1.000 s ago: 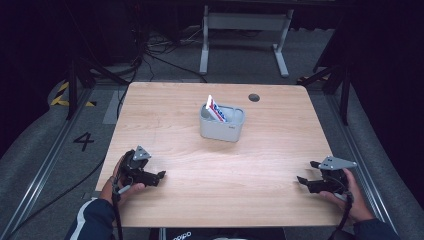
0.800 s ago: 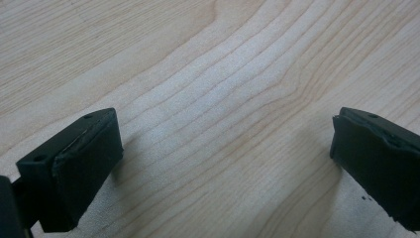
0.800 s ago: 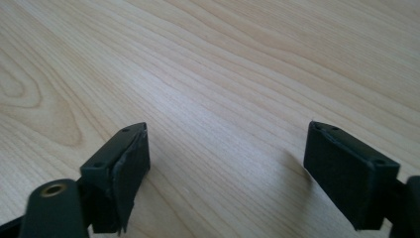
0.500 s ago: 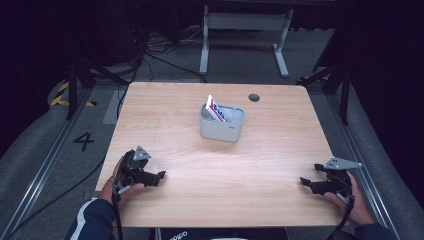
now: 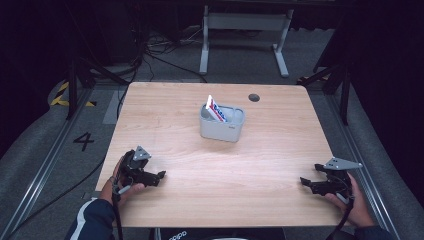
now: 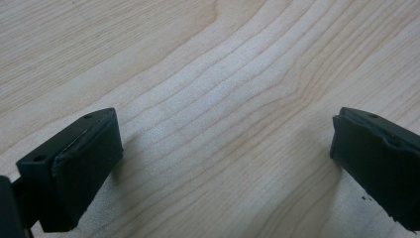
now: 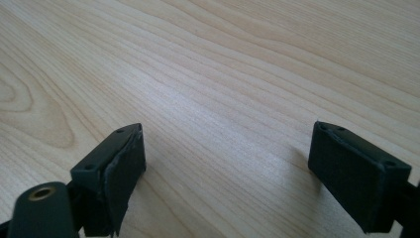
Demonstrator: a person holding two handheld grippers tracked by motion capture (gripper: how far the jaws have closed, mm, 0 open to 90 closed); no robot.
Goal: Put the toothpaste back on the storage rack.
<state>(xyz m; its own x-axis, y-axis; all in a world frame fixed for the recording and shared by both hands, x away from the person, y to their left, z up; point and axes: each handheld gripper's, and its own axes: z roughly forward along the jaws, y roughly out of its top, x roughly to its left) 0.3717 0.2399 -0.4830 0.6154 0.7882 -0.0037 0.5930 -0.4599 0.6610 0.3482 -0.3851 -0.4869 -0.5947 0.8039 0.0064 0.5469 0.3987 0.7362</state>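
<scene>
A grey box (image 5: 222,126) stands near the middle of the wooden table (image 5: 270,155), with a white, red and blue packet (image 5: 216,109) sticking up out of its left compartment. My left gripper (image 5: 159,176) rests low at the table's front left, open, with bare wood between its jaws (image 6: 223,163). At the front right edge my right gripper (image 5: 306,183) also stands open over bare wood (image 7: 223,163). Both grippers are far from the box.
A small dark round hole (image 5: 254,97) marks the table's far right. Beyond the table stand a grey metal frame (image 5: 245,30) and cables on the floor. A "4" is marked on the floor (image 5: 83,141) at the left.
My right gripper has drifted slightly right and towards the near edge. The left gripper, box and packet have not moved.
</scene>
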